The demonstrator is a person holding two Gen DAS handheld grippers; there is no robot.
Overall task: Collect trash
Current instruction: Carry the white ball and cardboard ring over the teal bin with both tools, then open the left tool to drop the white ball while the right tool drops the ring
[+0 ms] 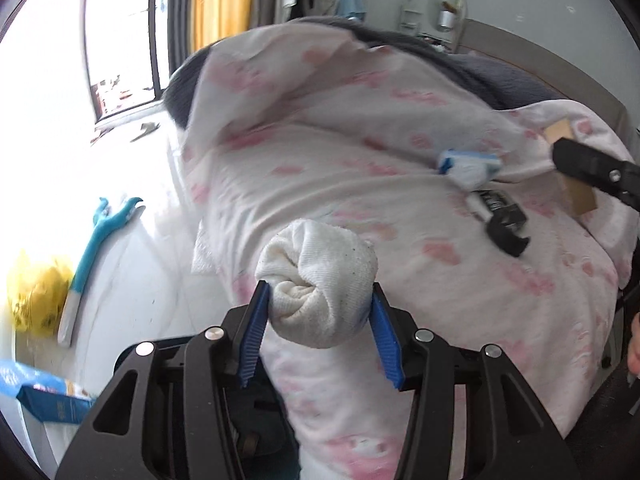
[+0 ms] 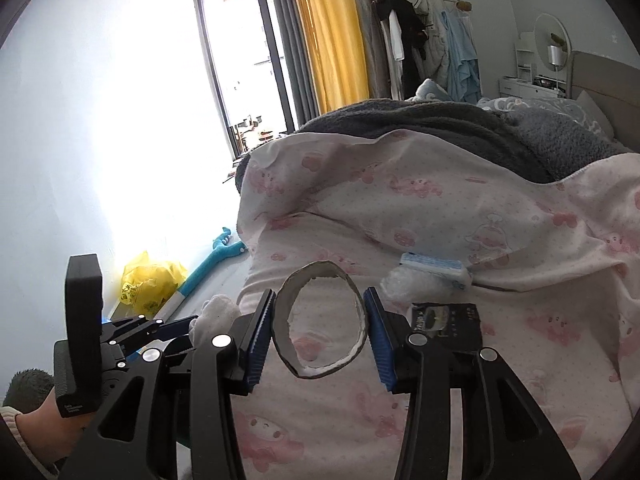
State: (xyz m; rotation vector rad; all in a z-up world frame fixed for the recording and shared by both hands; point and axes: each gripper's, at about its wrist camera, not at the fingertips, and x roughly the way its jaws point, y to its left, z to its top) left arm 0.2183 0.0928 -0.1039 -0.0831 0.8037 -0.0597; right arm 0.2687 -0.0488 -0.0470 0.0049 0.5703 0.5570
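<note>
L hand-held gripper (image 1: 318, 312) is clamping a balled-up white tissue wad (image 1: 318, 280) w/ both blue pads, above the pink-print bed cover (image 1: 360, 152). R hand-held gripper (image 2: 320, 324) is squeezing a cardboard roll core (image 2: 320, 320), half-closed. Blue-white wrapper (image 2: 434, 270) & dark packet (image 2: 448, 324) are lying on the bed.

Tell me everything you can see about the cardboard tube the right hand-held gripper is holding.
The grey-brown cardboard tube is an empty roll core, seen end-on, so its hollow shows the pink-patterned white bedcover behind. Its wall is thin, with ragged whitish paper remnants along the inner rim. It is squeezed slightly oval, taller than wide, between the blue ribbed pads of the right hand-held gripper, which press on its two sides. It hangs above the bedcover; nothing else touches it.
</note>
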